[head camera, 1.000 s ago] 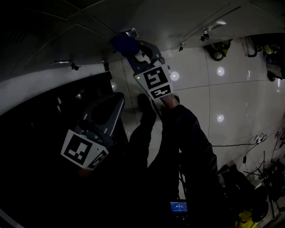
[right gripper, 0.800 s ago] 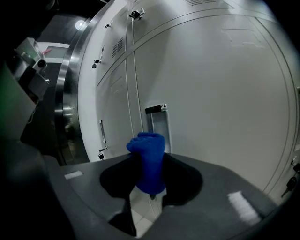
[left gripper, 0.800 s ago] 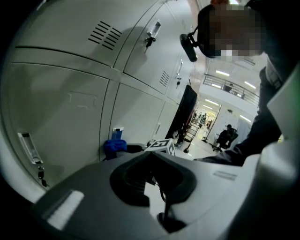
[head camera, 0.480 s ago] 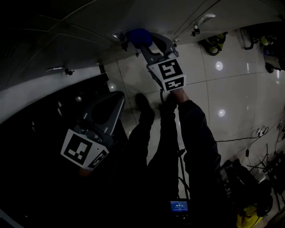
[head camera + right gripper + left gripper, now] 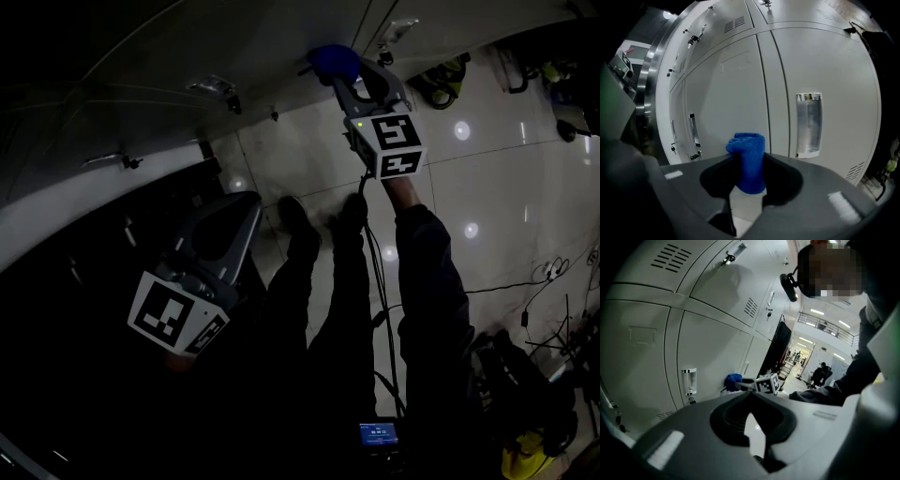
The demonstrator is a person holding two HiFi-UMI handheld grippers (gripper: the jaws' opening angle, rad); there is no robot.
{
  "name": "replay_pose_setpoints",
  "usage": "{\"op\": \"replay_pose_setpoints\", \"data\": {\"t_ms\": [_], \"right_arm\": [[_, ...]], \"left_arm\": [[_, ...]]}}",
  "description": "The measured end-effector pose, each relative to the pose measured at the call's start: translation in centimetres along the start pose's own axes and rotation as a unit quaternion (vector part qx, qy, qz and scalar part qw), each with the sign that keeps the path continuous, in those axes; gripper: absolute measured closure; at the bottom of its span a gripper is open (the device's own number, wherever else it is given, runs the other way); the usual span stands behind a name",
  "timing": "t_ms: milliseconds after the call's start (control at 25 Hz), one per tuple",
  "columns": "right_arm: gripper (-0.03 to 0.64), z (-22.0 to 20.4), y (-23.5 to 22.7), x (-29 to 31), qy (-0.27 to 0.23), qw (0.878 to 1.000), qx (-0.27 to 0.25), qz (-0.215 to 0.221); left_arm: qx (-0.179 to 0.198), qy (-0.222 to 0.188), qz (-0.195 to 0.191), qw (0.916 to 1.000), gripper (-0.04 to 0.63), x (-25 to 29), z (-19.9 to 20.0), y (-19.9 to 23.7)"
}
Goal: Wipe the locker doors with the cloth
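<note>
Cloth (image 5: 330,60) bunched tight in the right gripper (image 5: 750,161) fingers at 12 o'clock, up by the locker door (image 5: 726,89) for wiping; left gripper (image 5: 751,395) fingers pinched together, empty, parked at 8 o'clock.

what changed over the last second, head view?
The right gripper, shut on the blue cloth, slid along the locker doors toward the upper right of the head view, and the person's right arm stretched out with it. Nothing was taken hold of or let go. The left gripper stayed low at the left, jaws together and empty.
</note>
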State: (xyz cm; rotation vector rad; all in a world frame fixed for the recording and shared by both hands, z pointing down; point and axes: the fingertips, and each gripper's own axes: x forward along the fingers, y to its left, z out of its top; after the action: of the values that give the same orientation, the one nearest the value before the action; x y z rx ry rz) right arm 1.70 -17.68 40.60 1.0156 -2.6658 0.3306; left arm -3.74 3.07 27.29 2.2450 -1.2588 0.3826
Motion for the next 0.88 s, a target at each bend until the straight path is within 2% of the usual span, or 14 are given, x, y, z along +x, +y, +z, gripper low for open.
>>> {"op": "replay_pose_setpoints", "data": {"t_ms": [320,480,880], "right_arm": [[0.488,-0.6,-3.2,-0.9,0.001,1.000,0.009,-0.028],[0.488,-0.9,-2.6,-1.1,-0.001,0.999,0.015,-0.033],[0.489,-3.4,10.3,1.1,0.016,0.996,-0.012,0.091]], "left_arm": [[0.000,0.000,0.003,1.0000,0.615,1.4,0.6,-0.9],[-0.003,0.001,0.005,1.0000,0.615,1.5,0.2,-1.0],[-0.006,-0.001,0.013,0.9999,0.615,-0.3,-0.6,-0.2]]}}
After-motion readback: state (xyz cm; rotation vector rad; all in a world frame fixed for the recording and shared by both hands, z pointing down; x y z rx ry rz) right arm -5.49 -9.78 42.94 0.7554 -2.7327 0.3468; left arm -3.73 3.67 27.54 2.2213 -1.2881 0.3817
